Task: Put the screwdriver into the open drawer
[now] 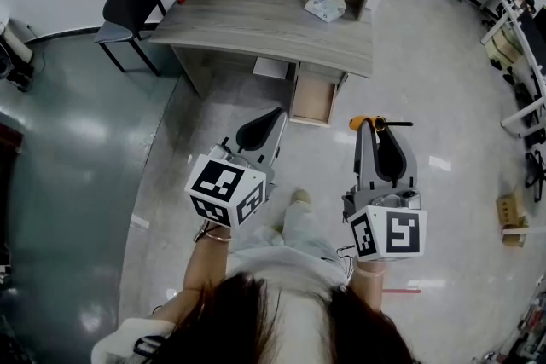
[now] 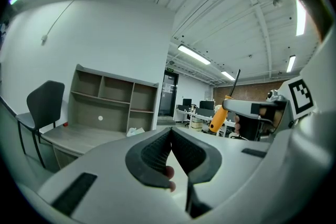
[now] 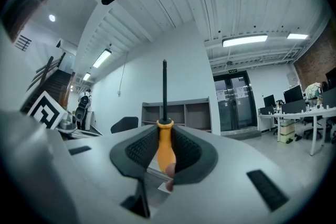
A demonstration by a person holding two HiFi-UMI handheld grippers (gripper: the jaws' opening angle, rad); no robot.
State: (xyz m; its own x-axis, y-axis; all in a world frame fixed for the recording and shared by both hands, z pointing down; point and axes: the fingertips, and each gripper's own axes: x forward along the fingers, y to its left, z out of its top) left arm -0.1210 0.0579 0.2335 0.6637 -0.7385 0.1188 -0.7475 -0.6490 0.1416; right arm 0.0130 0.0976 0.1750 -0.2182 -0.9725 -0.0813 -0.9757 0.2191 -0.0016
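1. The fingers (image 3: 137,153) of the right gripper (image 3: 165,150) are pinching the orange handle of the screwdriver (image 3: 166,153), and its dark shaft stands straight up out of the grip.
2. The left gripper (image 2: 170,150) has its pads pressed together at the tips with nothing between them.
3. I take the open drawer (image 1: 313,99) as my marker. The screwdriver sits on my side of it, off to its right and well short of it, with the floor below. The left gripper is also on my side, a little to the drawer's left.
4. First worry: the grip is only on the rounded, tapering handle. If I swing too fast, I reckon the long shaft could lever the tool round in the pads, or slide it out onto the floor.
5. Second worry: the shaft sticks out crosswise from the jaws. The drawer looks narrow and sits just under the edge of the desk (image 1: 256,28). If I come in misaligned, the tip could catch the drawer's front or side wall, or the desk lip.
6. Third worry: if I let go from too high, the tool could bounce or roll out, so I want the handle low inside the drawer first.
7. Last one: the idle left gripper could nudge the drawer shut if it drifts forward.
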